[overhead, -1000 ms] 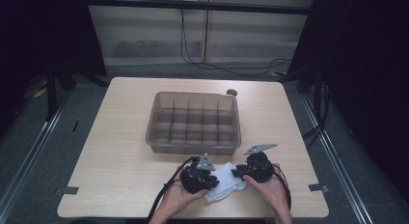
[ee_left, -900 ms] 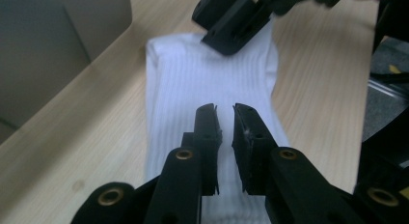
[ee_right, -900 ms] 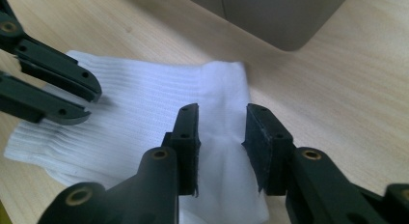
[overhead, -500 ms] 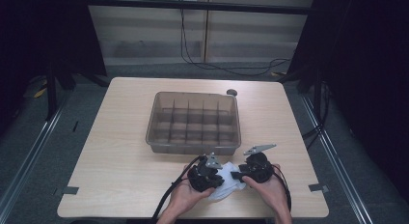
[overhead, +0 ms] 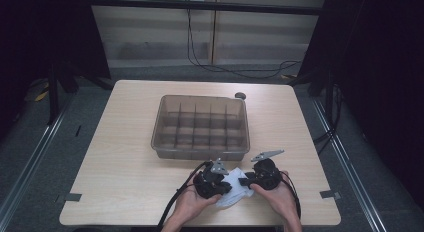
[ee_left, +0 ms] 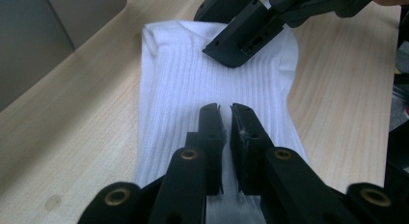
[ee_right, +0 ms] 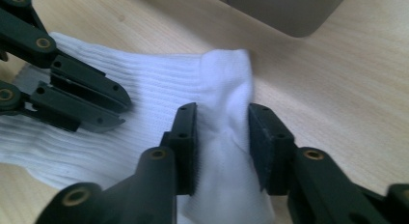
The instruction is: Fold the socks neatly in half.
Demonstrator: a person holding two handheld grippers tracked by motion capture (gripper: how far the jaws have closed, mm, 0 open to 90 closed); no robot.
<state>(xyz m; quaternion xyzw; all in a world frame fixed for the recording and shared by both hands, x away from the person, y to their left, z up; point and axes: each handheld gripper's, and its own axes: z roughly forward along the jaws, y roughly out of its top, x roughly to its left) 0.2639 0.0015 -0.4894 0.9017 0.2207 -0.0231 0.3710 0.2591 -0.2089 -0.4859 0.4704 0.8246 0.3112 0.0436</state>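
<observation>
The pale wooden tabletop [overhead: 125, 172] carried a white ribbed cotton sock [ee_left: 193, 89], lying flat beneath both sets of fingers. A brown translucent plastic divided box [overhead: 200, 124] stood just beyond them. The right gripper [ee_right: 222, 122] had just been closing, its fingers [ee_right: 185, 137] narrowed around a raised fold of sock. The left gripper [ee_left: 224, 115] kept its fingers [ee_left: 211, 132] almost together, a thin slit between, tips resting on the sock.

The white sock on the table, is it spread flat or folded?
Partly folded. The white sock lies ribbed and flat on the table, but one end is doubled up in a bunch between the right claw jaws.
</observation>
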